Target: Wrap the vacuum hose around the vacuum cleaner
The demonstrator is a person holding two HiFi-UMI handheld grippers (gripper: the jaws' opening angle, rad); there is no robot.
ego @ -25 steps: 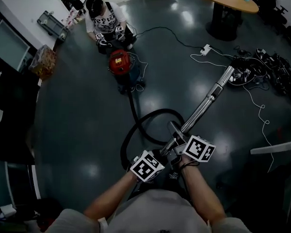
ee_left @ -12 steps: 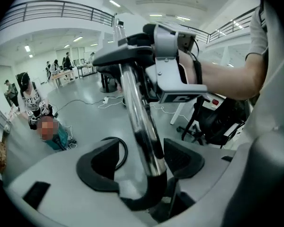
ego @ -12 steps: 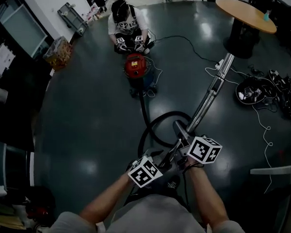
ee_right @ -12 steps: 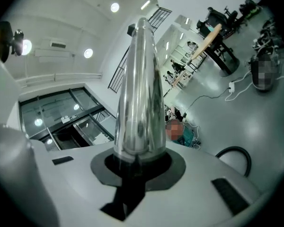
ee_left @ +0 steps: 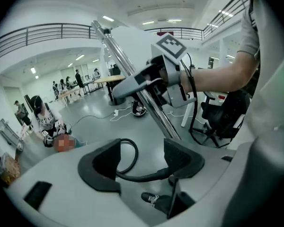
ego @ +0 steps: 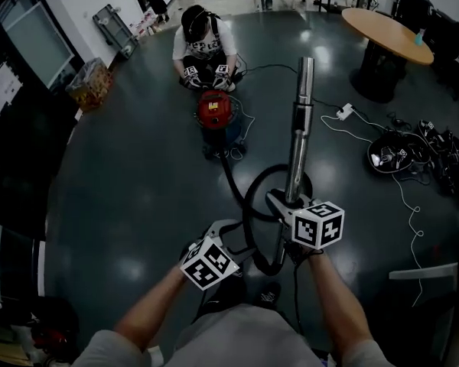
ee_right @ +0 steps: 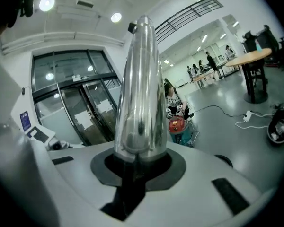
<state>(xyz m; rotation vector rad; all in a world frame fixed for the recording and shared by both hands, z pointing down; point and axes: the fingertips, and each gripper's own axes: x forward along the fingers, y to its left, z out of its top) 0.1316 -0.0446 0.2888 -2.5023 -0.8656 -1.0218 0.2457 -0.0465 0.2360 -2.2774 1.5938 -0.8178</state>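
Note:
The red and blue vacuum cleaner [ego: 214,117] stands on the dark floor far ahead, also seen small in the right gripper view [ee_right: 176,125]. Its black hose [ego: 249,197] runs toward me and forms a loop. My right gripper [ego: 287,209] is shut on the shiny metal wand [ego: 298,132], which points away from me [ee_right: 139,103]. My left gripper [ego: 218,235] is lower left of the wand; its jaws have just been opening and stand wide. The hose [ee_left: 132,174] curves across the gap between them in the left gripper view, not pressed by either pad.
A person [ego: 206,40] crouches behind the vacuum cleaner, holding grippers of their own. A round wooden table [ego: 386,25] stands far right. Cables and gear [ego: 413,155] and a white power strip [ego: 343,113] lie on the floor at right. A box [ego: 92,82] sits at left.
The wand has swung from pointing up-right to pointing straight away. My left gripper has opened, let go near the hose and moved left and toward me. The right gripper rolled with the wand.

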